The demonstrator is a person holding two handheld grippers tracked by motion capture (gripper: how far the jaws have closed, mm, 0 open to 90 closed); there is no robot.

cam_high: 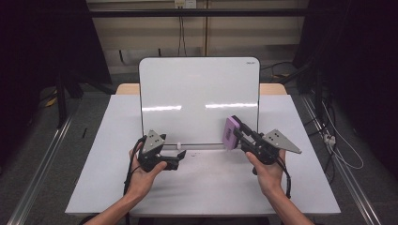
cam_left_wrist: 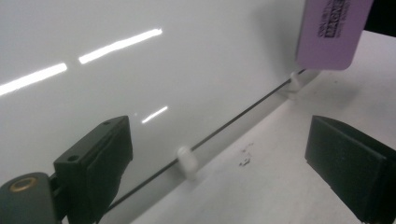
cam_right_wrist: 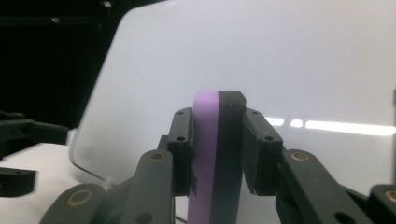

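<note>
Eraser (cam_high: 230, 133), purple-backed with a black felt face, clamped upright between the jaws of right hand-held gripper (cam_high: 236, 132); pads (cam_right_wrist: 183, 140) pressing both flat sides, purple layer on one, felt on the other, as seen in the right gripper view. Held off the desk (cam_high: 211, 187), right of centre, just in front of the lower right part of the whiteboard (cam_high: 199, 93), felt side apparently turned toward the board; contact with the board surface not resolvable from above. Left gripper view catches the eraser's purple back (cam_left_wrist: 332, 35) with printed lettering near the board's bottom edge, close to a small white clip (cam_left_wrist: 295, 80). Whiteboard standing propped at the far middle of the desk, surface reading blank and glossy, only ceiling-light streaks across it; no writing visible anywhere. Left hand-held gripper (cam_high: 176, 157) low on the near left, pointed at the board's bottom edge, jaws spread wide with nothing between them, a second white clip (cam_left_wrist: 187, 161) ahead of it. A few dark specks (cam_left_wrist: 243, 156) on the desk below the edge, possibly marker dust. Judgement: pick-up of the eraser done; board already looks clean, so either wiping is complete or there was little to wipe. Likely left: a final pass if any, then setting the eraser down.
</note>
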